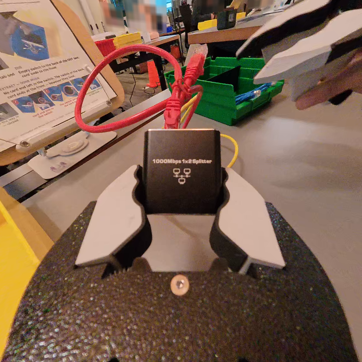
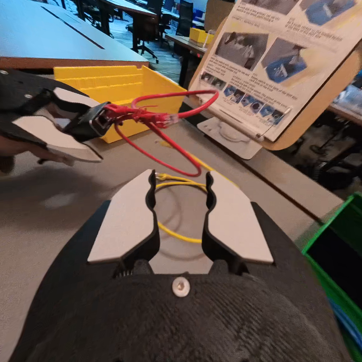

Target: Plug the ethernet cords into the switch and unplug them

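Left wrist view: the black switch (image 1: 181, 172) is being gripped by the left tool (image 1: 181, 176) above the grey counter (image 1: 293, 156), with 1 red cord (image 1: 125, 119) plugged in. The right tool (image 2: 180, 183) is being held wide apart, empty, over a yellow cord (image 2: 179, 236).

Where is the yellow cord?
In the right wrist view, the yellow cord lies looped on the table between the open right gripper's fingers.

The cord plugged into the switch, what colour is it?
Red; the left wrist view shows it best, entering the black switch.
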A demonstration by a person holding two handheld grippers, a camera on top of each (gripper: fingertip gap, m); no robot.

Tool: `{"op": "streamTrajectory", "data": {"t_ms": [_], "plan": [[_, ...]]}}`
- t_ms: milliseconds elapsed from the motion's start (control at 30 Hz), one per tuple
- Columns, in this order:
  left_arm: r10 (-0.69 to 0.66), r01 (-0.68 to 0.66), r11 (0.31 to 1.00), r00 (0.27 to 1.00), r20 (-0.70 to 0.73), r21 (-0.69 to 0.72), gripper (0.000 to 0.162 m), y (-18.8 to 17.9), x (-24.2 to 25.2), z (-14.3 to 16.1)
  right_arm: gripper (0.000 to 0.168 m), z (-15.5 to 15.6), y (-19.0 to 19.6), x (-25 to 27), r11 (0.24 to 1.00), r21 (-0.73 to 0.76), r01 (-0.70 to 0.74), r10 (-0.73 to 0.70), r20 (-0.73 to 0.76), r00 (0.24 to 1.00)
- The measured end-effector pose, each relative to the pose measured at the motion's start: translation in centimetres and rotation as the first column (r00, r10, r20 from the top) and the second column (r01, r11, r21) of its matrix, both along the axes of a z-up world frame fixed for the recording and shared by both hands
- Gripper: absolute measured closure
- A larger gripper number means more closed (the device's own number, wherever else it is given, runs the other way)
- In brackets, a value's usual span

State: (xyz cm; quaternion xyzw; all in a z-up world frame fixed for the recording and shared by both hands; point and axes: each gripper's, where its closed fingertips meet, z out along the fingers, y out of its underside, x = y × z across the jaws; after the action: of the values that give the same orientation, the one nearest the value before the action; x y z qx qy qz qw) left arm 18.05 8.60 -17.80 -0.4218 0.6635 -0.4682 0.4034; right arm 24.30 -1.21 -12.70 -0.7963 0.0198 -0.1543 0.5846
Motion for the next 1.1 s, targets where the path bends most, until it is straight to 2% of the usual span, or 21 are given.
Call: {"op": "streamTrajectory", "data": {"t_ms": [33, 100, 167, 233, 333, 400, 467, 500, 533, 667, 733, 800, 833, 900, 933, 1000, 1100], "plan": [[-0.017, 0.017, 1.0, 1.0, -0.002, 0.025, 0.088, -0.1, -0.2, 0.0, 0.113, 0.3, 0.3, 0.9, 1.0, -0.006, 0.018, -0.018, 0.063, 0.998], [-0.053, 0.054, 0.998, 0.998, -0.018, 0.044, 0.088, -0.4, -0.4, -0.1, 0.112, 0.0, 1.2, 1.3, 0.998, -0.048, -0.037, 0.043, 0.132, 0.99], [-0.073, 0.074, 0.996, 0.997, -0.019, 0.041, 0.088, -0.6, -0.6, 0.0, 0.107, -1.2, 2.0, 2.2, 0.991, -0.111, -0.069, 0.081, 0.11, 0.991], [-0.085, 0.086, 0.995, 0.996, -0.021, 0.042, 0.088, -0.6, -0.8, 0.2, 0.11, -2.7, 2.5, 2.2, 0.971, -0.194, -0.139, 0.157, 0.083, 0.984], [-0.113, 0.114, 0.992, 0.993, -0.021, 0.061, 0.088, -0.8, -1.1, 0.4, 0.104, -5.4, 2.6, 4.3, 0.919, -0.38, -0.108, 0.162, 0.113, 0.98], [-0.114, 0.116, 0.991, 0.993, -0.029, 0.069, 0.088, -0.6, -1.2, 0.3, 0.12, -6.9, 2.5, 5.4, 0.857, -0.507, -0.091, 0.206, 0.176, 0.963], [-0.112, 0.114, 0.991, 0.993, -0.029, 0.066, 0.088, -0.3, -1.2, 0.3, 0.136, -8.2, 2.6, 5.4, 0.803, -0.584, -0.12, 0.266, 0.171, 0.949], [-0.105, 0.106, 0.992, 0.994, -0.029, 0.064, 0.088, 0.0, -1.2, 0.3, 0.161, -9.0, 2.4, 5.3, 0.765, -0.626, -0.151, 0.299, 0.137, 0.944], [-0.096, 0.098, 0.993, 0.995, -0.033, 0.062, 0.088, 0.3, -1.3, 0.4, 0.163, -9.7, 2.1, 5.3, 0.732, -0.662, -0.162, 0.308, 0.109, 0.945], [-0.041, 0.042, 0.998, 0.999, -0.026, 0.056, 0.088, 2.5, -1.9, 1.3, 0.164, -10.5, 1.6, 4.9, 0.726, -0.662, -0.187, 0.311, 0.073, 0.948], [-0.022, 0.022, 1.0, 1.0, -0.003, 0.004, 0.088, 3.7, -2.4, 2.4, 0.164, -12.0, 0.6, 4.9, 0.686, -0.704, -0.184, 0.261, 0.002, 0.965], [-0.034, 0.036, 0.996, 0.999, 0.027, -0.076, 0.088, 4.5, -3.2, 3.7, 0.163, -13.7, -0.4, 4.3, 0.627, -0.748, -0.217, 0.276, -0.048, 0.96], [-0.027, 0.03, 0.994, 0.999, 0.035, -0.102, 0.088, 5.0, -3.6, 4.2, 0.156, -14.4, -0.7, 3.9, 0.599, -0.764, -0.239, 0.29, -0.07, 0.954], [0.01, -0.007, 0.994, 0.999, 0.031, -0.105, 0.088, 6.3, -4.1, 4.7, 0.13, -15.1, -1.1, 3.5, 0.564, -0.786, -0.255, 0.297, -0.095, 0.95], [0.024, -0.022, 0.996, 0.999, 0.024, -0.089, 0.088, 6.8, -4.4, 4.7, 0.12, -14.8, -0.8, 3.8, 0.579, -0.778, -0.244, 0.289, -0.084, 0.954], [0.057, -0.055, 0.996, 0.998, 0.016, -0.064, 0.088, 7.6, -4.6, 4.6, 0.105, -12.8, 0.4, 4.6, 0.659, -0.716, -0.232, 0.264, -0.069, 0.962], [0.054, -0.053, 0.997, 0.999, 0.001, -0.058, 0.088, 7.4, -4.5, 4.3, 0.105, -9.1, 2.4, 7.4, 0.779, -0.606, -0.162, 0.169, -0.046, 0.984]]}}
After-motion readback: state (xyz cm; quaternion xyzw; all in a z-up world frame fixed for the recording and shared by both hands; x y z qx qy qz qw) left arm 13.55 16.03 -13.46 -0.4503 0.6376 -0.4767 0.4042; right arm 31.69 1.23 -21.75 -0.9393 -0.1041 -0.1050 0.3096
